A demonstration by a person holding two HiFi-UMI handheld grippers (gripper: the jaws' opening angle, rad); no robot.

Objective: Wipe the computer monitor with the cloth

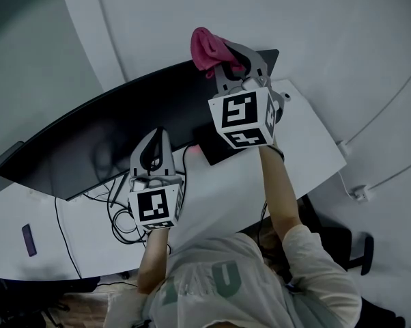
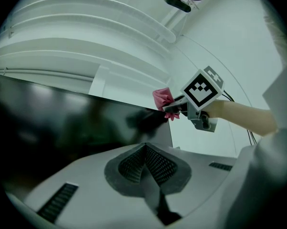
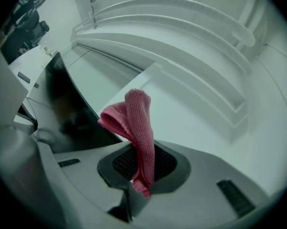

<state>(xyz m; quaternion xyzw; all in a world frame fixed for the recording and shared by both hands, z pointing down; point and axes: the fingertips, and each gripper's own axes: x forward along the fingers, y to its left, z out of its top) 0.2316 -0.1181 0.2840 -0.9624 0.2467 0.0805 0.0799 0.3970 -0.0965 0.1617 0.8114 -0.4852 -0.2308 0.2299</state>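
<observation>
The right gripper [image 1: 227, 65], its jaws clamped on the cloth [image 1: 207, 45], is at the top right corner of the monitor [image 1: 103, 139]; the screen stretches leftward from there. The left gripper [image 1: 153, 150] has its jaws together and empty.

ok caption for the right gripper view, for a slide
Right tongs shut on a folded pink cloth, the dark monitor off to the left

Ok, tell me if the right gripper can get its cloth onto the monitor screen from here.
Probably yes. The right gripper is shut on the pink cloth right by the monitor's top corner, nothing shows between them, and the left gripper sits lower, clear.
</observation>
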